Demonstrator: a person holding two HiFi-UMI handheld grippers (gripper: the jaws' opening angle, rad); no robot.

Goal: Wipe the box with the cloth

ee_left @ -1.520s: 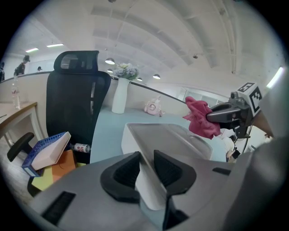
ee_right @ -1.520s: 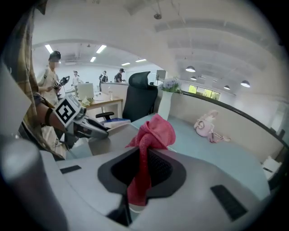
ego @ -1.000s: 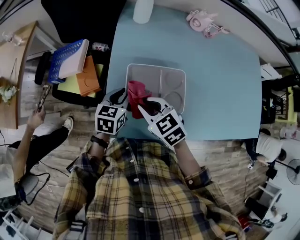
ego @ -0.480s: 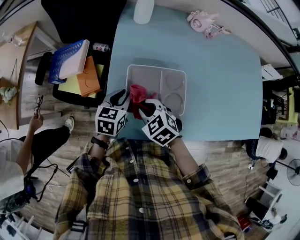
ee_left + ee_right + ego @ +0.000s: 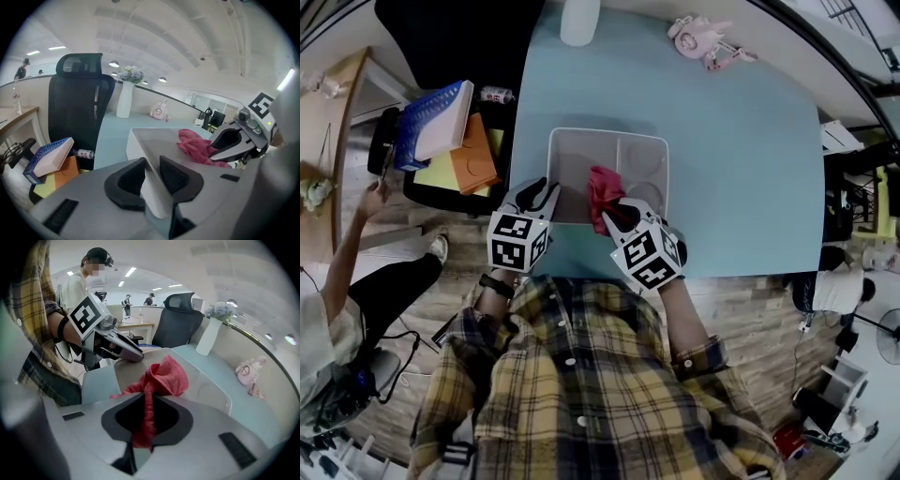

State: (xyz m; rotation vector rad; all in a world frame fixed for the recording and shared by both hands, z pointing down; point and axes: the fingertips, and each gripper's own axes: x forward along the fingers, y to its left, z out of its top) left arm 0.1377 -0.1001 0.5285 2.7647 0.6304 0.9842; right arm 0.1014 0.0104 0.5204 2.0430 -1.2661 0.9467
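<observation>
Soft, even overhead light fills the head view. The pale blue tabletop is bright without glare, and the translucent grey plastic box throws only a faint shadow. Colours look muted, and the fisheye lens bends the room's edges towards dark corners. Both gripper views are circles ringed in black, with long white ceiling light strips glowing far overhead. The crumpled red cloth is sharp, while the near grey bodies of the left gripper and the right gripper are blurred.

Pinkish-red cloth, pale translucent grey box, light blue table, yellow-and-navy plaid shirt, black-and-white square markers on left gripper and right gripper
</observation>
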